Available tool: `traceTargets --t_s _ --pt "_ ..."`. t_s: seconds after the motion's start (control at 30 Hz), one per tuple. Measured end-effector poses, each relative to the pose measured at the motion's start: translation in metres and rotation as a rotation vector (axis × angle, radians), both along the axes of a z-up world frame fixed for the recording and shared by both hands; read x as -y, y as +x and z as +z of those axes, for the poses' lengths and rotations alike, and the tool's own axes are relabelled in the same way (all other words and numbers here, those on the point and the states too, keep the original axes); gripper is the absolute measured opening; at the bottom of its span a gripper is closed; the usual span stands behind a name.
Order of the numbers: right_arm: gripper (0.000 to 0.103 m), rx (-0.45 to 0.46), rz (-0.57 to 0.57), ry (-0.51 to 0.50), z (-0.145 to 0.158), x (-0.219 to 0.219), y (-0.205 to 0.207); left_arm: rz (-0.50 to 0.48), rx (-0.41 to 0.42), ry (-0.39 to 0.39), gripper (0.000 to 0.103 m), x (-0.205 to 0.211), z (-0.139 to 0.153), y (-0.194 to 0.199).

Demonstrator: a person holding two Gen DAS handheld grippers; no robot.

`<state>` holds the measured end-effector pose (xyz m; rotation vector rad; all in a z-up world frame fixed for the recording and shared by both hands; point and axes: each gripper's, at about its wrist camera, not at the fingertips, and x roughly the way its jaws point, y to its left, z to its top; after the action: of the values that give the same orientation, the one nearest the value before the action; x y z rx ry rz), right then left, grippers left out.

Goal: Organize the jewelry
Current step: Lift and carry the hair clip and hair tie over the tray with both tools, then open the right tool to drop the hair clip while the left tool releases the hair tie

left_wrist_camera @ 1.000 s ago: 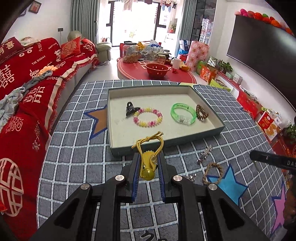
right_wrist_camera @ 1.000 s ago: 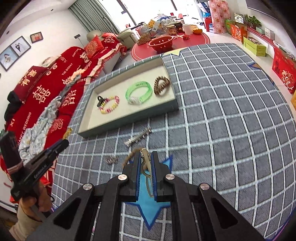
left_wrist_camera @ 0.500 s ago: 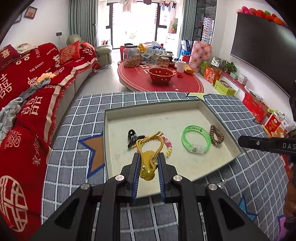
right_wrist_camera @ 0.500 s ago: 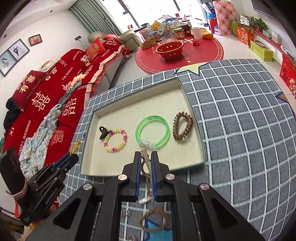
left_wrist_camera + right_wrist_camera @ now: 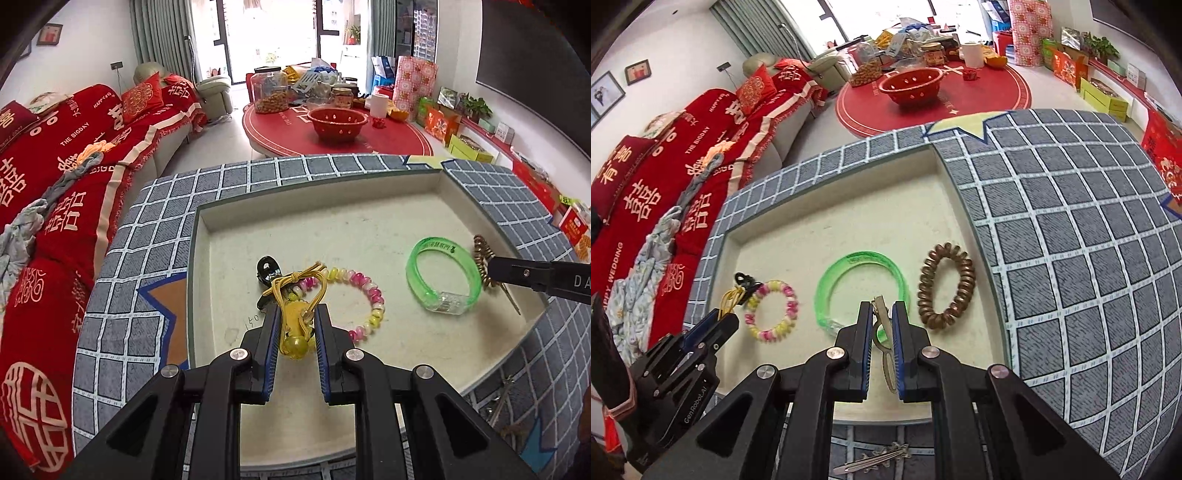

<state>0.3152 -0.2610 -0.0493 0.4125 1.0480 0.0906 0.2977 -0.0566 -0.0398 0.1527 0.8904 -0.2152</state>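
Note:
My left gripper (image 5: 295, 314) is shut on a yellow hair tie with a bead (image 5: 293, 334) and holds it over the left part of the cream tray (image 5: 332, 229). My right gripper (image 5: 881, 310) is shut on a metal hair clip (image 5: 884, 347) over the tray's near edge, just above the green bangle (image 5: 862, 284). In the tray lie a black claw clip (image 5: 266, 269), a pink-and-yellow bead bracelet (image 5: 364, 299), the green bangle (image 5: 443, 277) and a brown spiral hair tie (image 5: 945, 284). The left gripper shows at the right wrist view's lower left (image 5: 713, 325).
The tray (image 5: 827, 218) sits on a grey grid cloth (image 5: 1071, 240). Another metal clip (image 5: 871, 461) lies on the cloth in front of the tray. A red sofa (image 5: 55, 177) runs along the left. A round red table (image 5: 332, 129) with a red bowl stands beyond.
Both grippers have moved forward from over the cloth to over the tray, each carrying its item. The left one is now lower, close to the bead bracelet.

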Motion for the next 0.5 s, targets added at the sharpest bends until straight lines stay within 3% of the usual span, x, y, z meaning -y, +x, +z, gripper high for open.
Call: traceTargets --t_s 0.5 --pt "0.012 -0.03 -0.036 0.027 -0.022 0.008 -0.006 0.003 0.002 0.083 0.032 0.012 -0.011 -0.003"
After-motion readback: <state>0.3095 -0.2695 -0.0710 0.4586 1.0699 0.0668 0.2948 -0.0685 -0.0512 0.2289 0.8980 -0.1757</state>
